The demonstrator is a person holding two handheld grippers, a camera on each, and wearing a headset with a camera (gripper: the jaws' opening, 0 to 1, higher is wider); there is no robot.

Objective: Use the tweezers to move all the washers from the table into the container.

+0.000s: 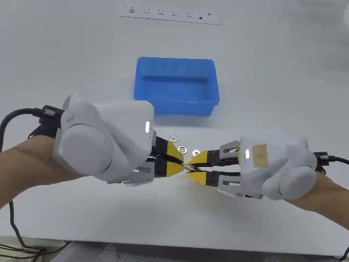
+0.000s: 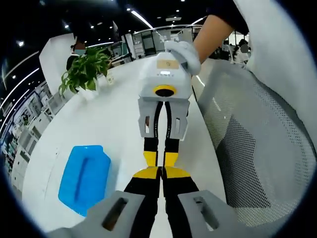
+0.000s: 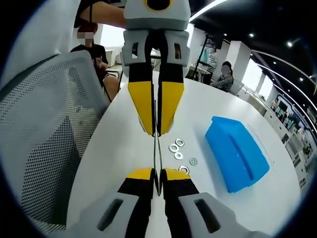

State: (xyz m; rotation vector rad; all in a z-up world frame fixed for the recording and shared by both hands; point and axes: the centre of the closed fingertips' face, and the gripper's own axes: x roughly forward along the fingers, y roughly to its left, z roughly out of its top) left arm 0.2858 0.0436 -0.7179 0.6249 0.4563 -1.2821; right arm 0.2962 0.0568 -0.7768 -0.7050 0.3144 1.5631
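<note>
1. Right gripper [image 3: 158, 174] jaws pinched narrow on slim metal tweezers [image 3: 158, 154].
2. Left gripper [image 3: 157, 130] jaws clamp their far end.
3. Small silver ring washers [image 3: 179, 151] lie flat on table [image 3: 116, 148], beside jaw tips.

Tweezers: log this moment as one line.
tweezers: gripped at both ends | left gripper: shut | right gripper: shut | washers: on table | container: no washers seen
</note>
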